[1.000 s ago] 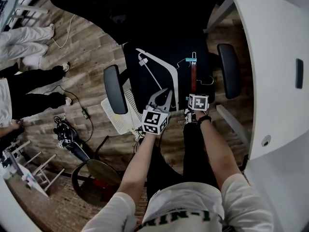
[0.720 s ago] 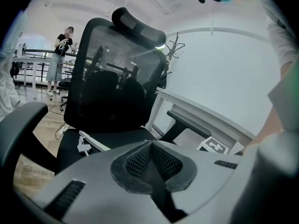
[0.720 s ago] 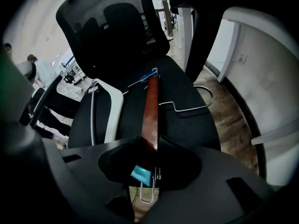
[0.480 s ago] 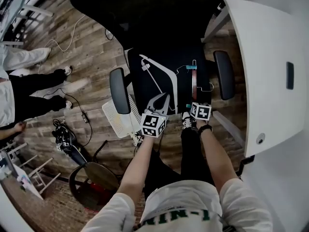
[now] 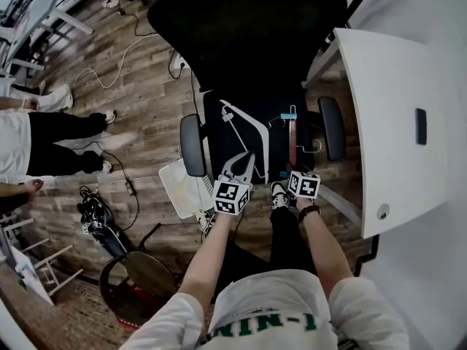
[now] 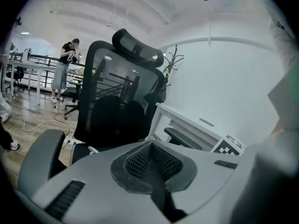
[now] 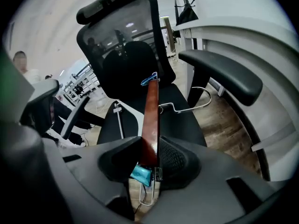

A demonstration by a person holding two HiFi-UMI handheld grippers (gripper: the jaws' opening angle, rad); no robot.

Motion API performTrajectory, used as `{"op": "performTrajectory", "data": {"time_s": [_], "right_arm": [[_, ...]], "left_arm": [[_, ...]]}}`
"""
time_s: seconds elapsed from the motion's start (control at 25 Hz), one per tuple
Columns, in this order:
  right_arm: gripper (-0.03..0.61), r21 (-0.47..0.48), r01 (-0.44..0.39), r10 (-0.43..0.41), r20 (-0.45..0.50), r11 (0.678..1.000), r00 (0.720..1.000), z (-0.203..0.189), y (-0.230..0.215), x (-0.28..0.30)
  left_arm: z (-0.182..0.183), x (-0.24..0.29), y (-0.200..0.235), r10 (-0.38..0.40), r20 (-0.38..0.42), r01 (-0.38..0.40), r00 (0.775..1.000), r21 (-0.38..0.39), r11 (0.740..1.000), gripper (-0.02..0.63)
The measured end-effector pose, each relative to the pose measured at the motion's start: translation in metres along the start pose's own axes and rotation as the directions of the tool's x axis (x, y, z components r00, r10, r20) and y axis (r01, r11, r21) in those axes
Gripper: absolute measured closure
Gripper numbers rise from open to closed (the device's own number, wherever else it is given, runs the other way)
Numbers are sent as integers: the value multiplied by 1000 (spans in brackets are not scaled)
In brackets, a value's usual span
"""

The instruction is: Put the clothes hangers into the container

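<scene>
A brown wooden hanger (image 5: 292, 138) with teal clips and a wire hook hangs over the seat of a black office chair (image 5: 248, 64). My right gripper (image 5: 292, 168) is shut on its near end. In the right gripper view the wooden bar (image 7: 151, 111) runs away from the pads, with a teal clip (image 7: 140, 175) at the jaws. A white hanger (image 5: 244, 126) lies on the seat, also seen as a white hanger (image 7: 117, 120) at left. My left gripper (image 5: 238, 170) hovers at the seat's front edge, shut and empty (image 6: 150, 146). A white slatted container (image 5: 182, 188) sits on the floor, left of the chair.
The chair's armrests (image 5: 191, 144) (image 5: 330, 128) flank the seat. A white desk (image 5: 387, 122) stands to the right. People's legs (image 5: 51, 133) are at the left. Cables (image 5: 124, 173) and a round chair base (image 5: 142, 272) lie on the wooden floor.
The head view has pulled back and shows more of the chair back and floor. Both grippers stay at the seat's front edge, and the right one still holds the wooden hanger.
</scene>
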State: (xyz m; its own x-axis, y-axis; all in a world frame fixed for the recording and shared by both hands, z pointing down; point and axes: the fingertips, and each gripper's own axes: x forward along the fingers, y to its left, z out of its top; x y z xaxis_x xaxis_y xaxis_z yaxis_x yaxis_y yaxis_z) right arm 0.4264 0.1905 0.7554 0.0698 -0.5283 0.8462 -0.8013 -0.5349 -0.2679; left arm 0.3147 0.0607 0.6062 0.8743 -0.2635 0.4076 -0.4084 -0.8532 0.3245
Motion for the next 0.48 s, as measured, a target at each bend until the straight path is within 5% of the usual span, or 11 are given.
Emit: {"op": "performTrajectory", "data": {"time_s": [0.48], "right_arm": [[445,-203,-182,195,48,962,980,37,155,-87]], "left_arm": [[60,-121,45,135,111,-130,985,-47,990,601]]}}
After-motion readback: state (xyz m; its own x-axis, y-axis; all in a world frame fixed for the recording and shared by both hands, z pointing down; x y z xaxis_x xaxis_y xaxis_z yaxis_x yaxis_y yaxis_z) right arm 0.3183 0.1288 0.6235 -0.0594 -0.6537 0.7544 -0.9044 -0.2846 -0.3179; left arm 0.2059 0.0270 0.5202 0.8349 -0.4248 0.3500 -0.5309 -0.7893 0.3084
